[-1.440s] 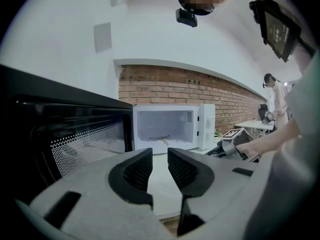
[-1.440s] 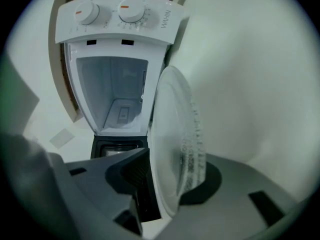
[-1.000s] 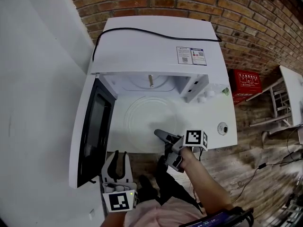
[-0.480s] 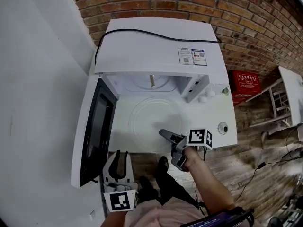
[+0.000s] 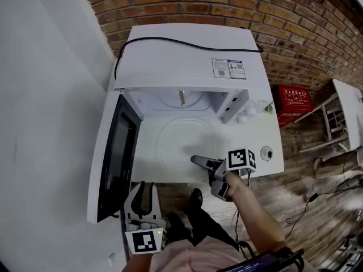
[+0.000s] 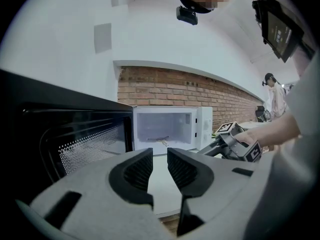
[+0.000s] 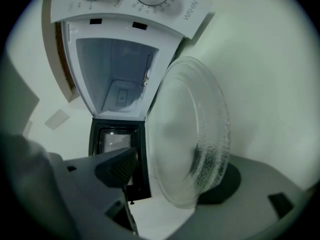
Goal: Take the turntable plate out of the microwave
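The right gripper (image 5: 197, 161) has its jaws opening around the near rim of the turntable plate (image 5: 180, 141). The plate lies on the white table (image 5: 258, 137) just ahead of the gripper, outside the microwave (image 5: 187, 47). One pad shows through the glass behind the rim; the other stands clear of it. The left gripper (image 6: 160, 160) hangs beside the open door (image 5: 113, 152), jaws a narrow gap apart and empty, with the plate ahead and to its right

The turntable plate (image 7: 196, 129) is clear pebbled glass, the table (image 5: 252, 140) smooth white, the wall (image 5: 295, 27) rough brick.
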`<state>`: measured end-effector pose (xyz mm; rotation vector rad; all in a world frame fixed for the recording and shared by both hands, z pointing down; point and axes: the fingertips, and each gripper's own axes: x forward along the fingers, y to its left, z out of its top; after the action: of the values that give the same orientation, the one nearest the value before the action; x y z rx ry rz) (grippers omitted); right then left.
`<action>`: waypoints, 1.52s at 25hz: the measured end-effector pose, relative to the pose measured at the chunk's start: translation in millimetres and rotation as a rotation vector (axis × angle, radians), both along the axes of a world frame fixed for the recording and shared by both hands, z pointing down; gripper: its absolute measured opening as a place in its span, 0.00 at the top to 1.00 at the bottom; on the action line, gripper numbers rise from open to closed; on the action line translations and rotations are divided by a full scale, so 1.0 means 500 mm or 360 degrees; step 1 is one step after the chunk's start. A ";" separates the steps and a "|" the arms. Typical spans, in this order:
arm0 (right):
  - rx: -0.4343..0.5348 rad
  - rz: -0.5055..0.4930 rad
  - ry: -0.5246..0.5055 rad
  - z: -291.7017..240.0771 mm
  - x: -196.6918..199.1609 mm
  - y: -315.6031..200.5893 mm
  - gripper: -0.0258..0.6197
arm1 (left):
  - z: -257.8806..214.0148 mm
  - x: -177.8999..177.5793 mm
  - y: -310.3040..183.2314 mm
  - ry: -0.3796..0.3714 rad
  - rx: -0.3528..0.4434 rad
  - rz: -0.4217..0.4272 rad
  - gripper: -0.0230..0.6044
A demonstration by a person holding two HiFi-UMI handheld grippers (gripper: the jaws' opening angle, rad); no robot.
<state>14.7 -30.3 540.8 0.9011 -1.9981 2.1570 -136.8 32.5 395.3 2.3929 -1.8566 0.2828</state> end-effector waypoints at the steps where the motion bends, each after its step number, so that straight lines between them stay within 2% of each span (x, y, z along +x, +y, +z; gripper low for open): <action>1: 0.0017 -0.0002 0.0047 0.000 0.003 -0.001 0.41 | 0.000 -0.003 0.002 -0.0006 0.0004 -0.0006 0.82; 4: 0.0043 0.0022 0.0148 0.003 0.008 -0.002 0.39 | 0.000 -0.008 0.006 -0.0003 0.0004 -0.0019 0.82; 6: 0.0016 0.0068 0.0140 0.003 0.008 0.000 0.39 | -0.003 -0.010 0.008 -0.0011 0.0016 -0.0020 0.82; 10: -0.0103 0.0065 -0.0065 -0.003 -0.004 0.015 0.39 | 0.001 -0.016 0.012 -0.0007 -0.0005 -0.0038 0.82; 13: -0.0281 0.0105 -0.0305 -0.017 -0.017 0.027 0.33 | 0.002 -0.019 0.013 0.0000 -0.0003 -0.0036 0.82; 14: -0.0312 0.0123 -0.0350 -0.017 -0.017 0.029 0.35 | 0.002 -0.018 0.014 0.0001 -0.0004 -0.0033 0.82; 19: -0.0354 0.0086 -0.0447 -0.021 -0.021 0.040 0.35 | 0.000 -0.015 0.020 0.0005 -0.0011 -0.0016 0.82; 23: -0.0410 0.0091 -0.0551 -0.011 -0.021 0.051 0.45 | 0.005 -0.018 0.020 0.0005 -0.0021 -0.0011 0.84; 26: -0.0363 0.0057 -0.0510 -0.010 -0.024 0.058 0.47 | 0.005 -0.014 0.021 0.0009 -0.0021 0.0000 0.84; 31: -0.0132 -0.0036 -0.0287 0.001 -0.021 0.066 0.54 | 0.029 0.006 0.021 0.0039 -0.0044 0.0047 0.84; 35: -0.0040 0.0062 -0.0338 0.000 -0.017 0.060 0.55 | 0.055 0.026 0.025 0.0064 -0.0087 0.0079 0.84; 38: -0.0030 0.0110 -0.0357 0.001 -0.012 0.060 0.58 | 0.081 0.048 0.028 0.0081 -0.0114 0.0135 0.84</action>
<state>8.7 -0.4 541.5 0.7665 -2.0668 2.4073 -112.8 46.3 435.7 2.4114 -1.6968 0.2873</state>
